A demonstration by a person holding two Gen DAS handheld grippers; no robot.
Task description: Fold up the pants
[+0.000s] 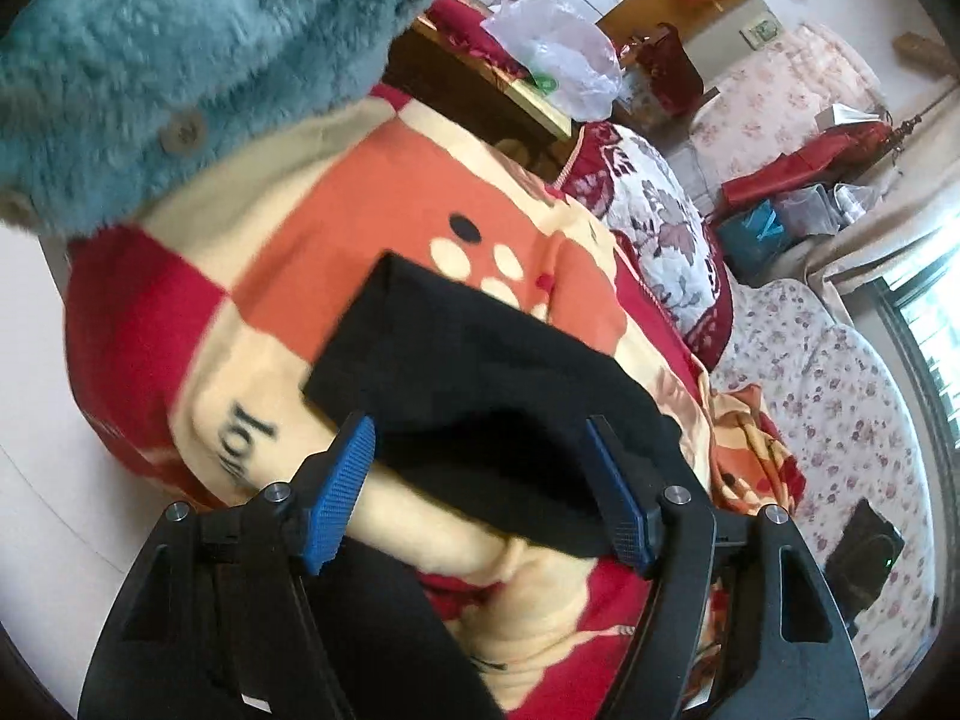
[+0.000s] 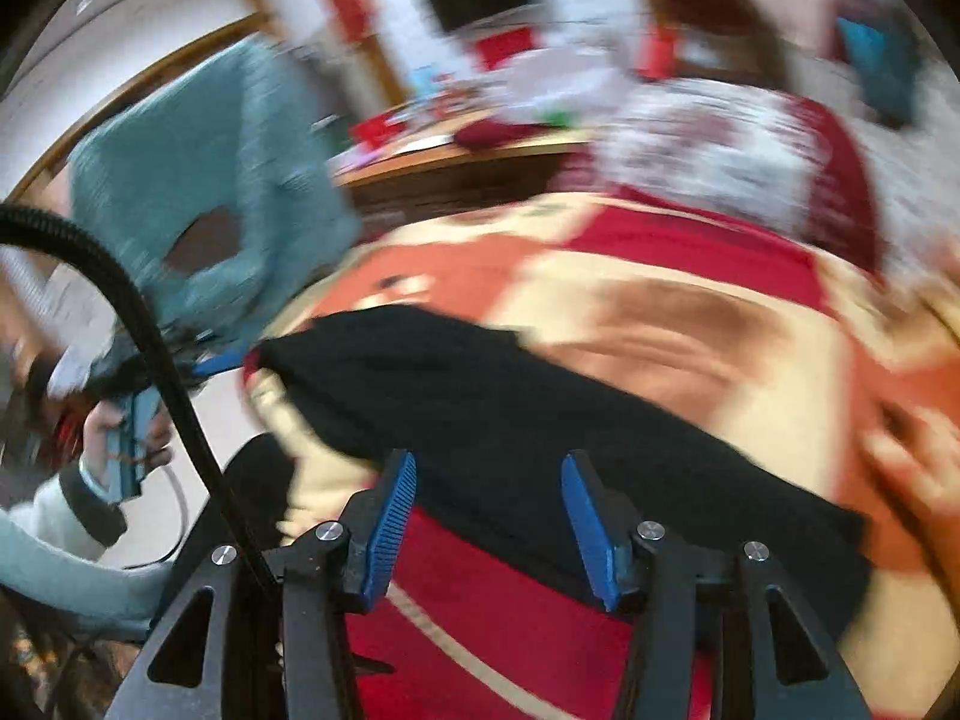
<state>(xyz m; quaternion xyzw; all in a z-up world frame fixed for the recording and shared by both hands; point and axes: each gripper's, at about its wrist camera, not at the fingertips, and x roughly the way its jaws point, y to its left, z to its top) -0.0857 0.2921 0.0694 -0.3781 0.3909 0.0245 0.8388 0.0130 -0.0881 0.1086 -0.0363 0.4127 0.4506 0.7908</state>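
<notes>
The black pants lay folded into a thick dark bundle on a blanket patterned in red, orange and cream, which covered the near end of the bed. The left gripper hung just over the near edge of that bundle with its blue pads spread wide; the cloth showed between them, but neither pad pressed on it, so it held nothing. The right gripper stood over the same bundle, seen here as a long black strip across the blanket. Its jaws were parted about halfway, with cloth under the gap and nothing gripped. That view was smeared with blur. At its left edge a hand held the other gripper's handle, its arm in a fluffy teal sleeve. A quilted floral pillow lay beyond the blanket, and a crumpled plastic bag sat on a wooden table behind it.
</notes>
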